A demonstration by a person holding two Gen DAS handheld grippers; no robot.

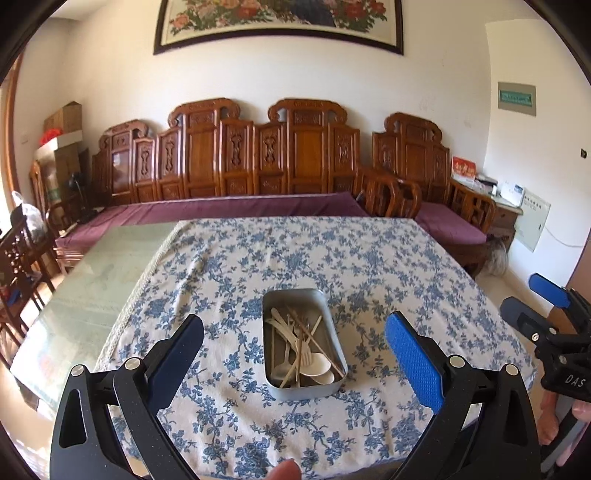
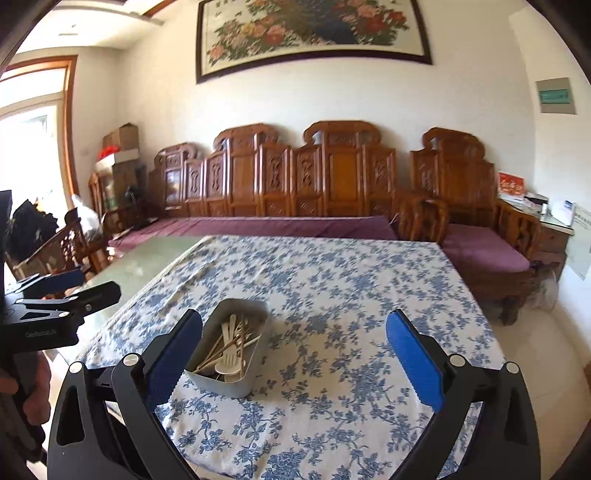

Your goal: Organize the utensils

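So there's this rounded rectangular grey metal tin sitting on the blue-and-white floral tablecloth that covers most of the desk, and all the pale wooden and metal utensils are piled inside it: spoons, a fork, a few thin sticks that look like chopsticks, all crisscrossed over each other. Nothing else lies on the cloth around the tin.

The left gripper hangs above the near side of the tin with its jaws spread as wide as they go, nothing between them but air; the tin shows right in the gap, lower down. The right gripper is off to the right of the tin, jaws just as wide and just as empty, with the tin sitting by its left finger. Neither one touches the tin.

To the left of the tin, past the cloth's fringed edge, a bare greenish glass strip of the desk shows. Behind the tin, beyond the far edge of the desk, runs a carved wooden bench with purple cushions, and a big framed flower painting hangs on the wall above that.
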